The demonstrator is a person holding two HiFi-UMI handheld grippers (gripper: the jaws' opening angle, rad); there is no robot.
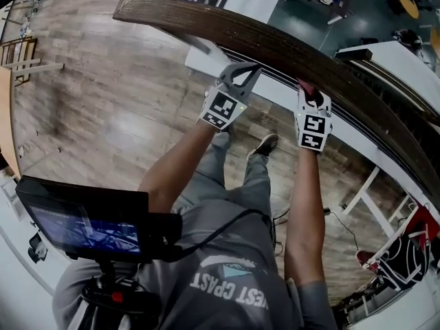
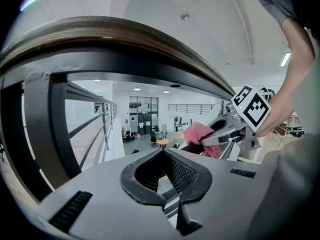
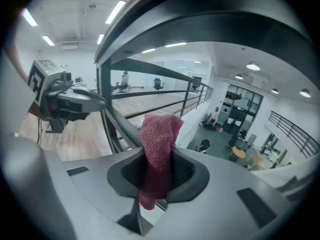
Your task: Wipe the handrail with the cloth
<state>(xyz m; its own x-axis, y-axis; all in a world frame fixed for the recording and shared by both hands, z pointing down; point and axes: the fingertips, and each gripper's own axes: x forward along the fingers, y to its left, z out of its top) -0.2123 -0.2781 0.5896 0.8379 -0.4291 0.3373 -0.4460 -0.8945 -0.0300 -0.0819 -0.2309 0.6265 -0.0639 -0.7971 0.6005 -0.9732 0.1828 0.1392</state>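
A dark curved wooden handrail runs diagonally across the head view. It arches overhead in the left gripper view and in the right gripper view. My right gripper is shut on a red cloth right at the rail's near side. The cloth sticks up out of the right gripper, and it shows pink in the left gripper view. My left gripper is shut and holds nothing, its tip just below the rail, left of the right gripper. Its shut tips fill the lower left gripper view.
Dark metal bars and a lower rail run under the handrail. A white ledge lies along its base, over a wooden floor. Beyond the rail a lower hall opens. The person's shoe and a chest-mounted screen are below.
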